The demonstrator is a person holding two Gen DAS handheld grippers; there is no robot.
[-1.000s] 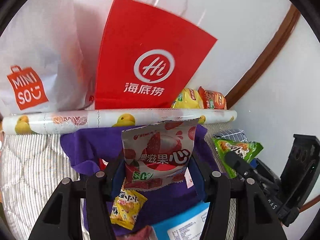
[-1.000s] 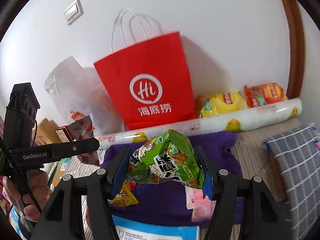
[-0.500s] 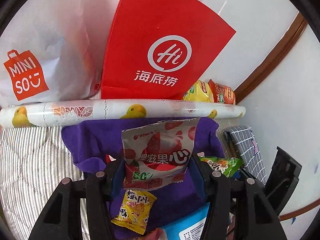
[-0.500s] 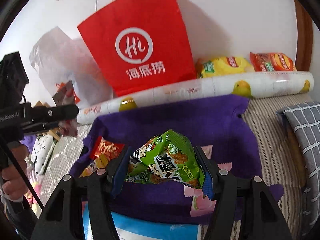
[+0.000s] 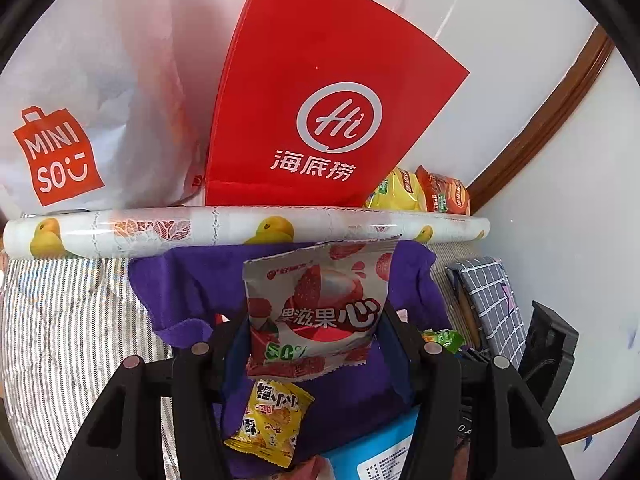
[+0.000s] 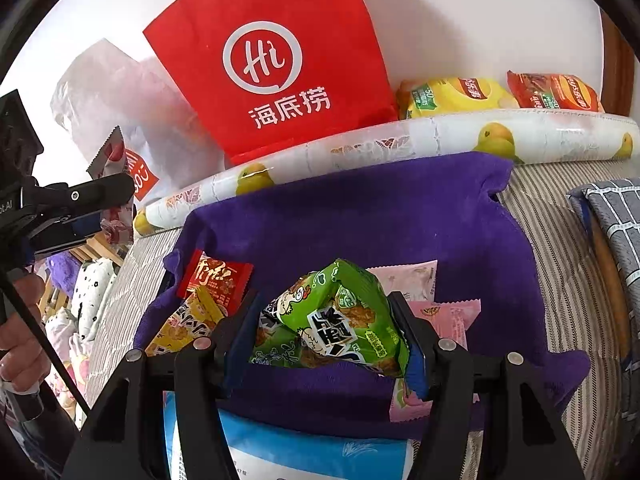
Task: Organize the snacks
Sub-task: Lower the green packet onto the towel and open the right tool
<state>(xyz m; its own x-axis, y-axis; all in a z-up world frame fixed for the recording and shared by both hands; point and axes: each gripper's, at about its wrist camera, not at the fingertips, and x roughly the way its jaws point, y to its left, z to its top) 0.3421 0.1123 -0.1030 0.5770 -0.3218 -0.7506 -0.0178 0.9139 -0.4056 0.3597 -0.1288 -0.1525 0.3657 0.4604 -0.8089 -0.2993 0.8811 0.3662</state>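
- Your left gripper is pinching a silvery foil sachet printed with red lychee fruit, pads pressed on its two side edges, and the sachet stands upright in the air above the purple terry cloth
- Your right gripper is clamped on a crumpled green plastic snack packet with a cartoon chicken, which hangs low over the same cloth
- Watch that green packet: it is puffy and creased, so I judge it could squirt out sideways if you squeeze harder, or burst at a seam
- The lychee sachet is gripped only by its thin edges; a quick swing could let it fold and slip free
- Below your right gripper lie two pale pink wrapped sachets and, to the left, a small red square packet leaning on a yellow-and-black packet; set the green packet down carelessly and you muddle the groups already on the cloth
- The other gripper sits near at the edge of each view, so bringing both down together risks a knock between them
- The tall red paper carrier bag with white rope handles leans behind the fruit-printed white roll; reach too far back and I reckon you nudge the roll and tip the bag
- A yellow crisp bag and an orange crisp bag rest behind that roll, well apart from your load
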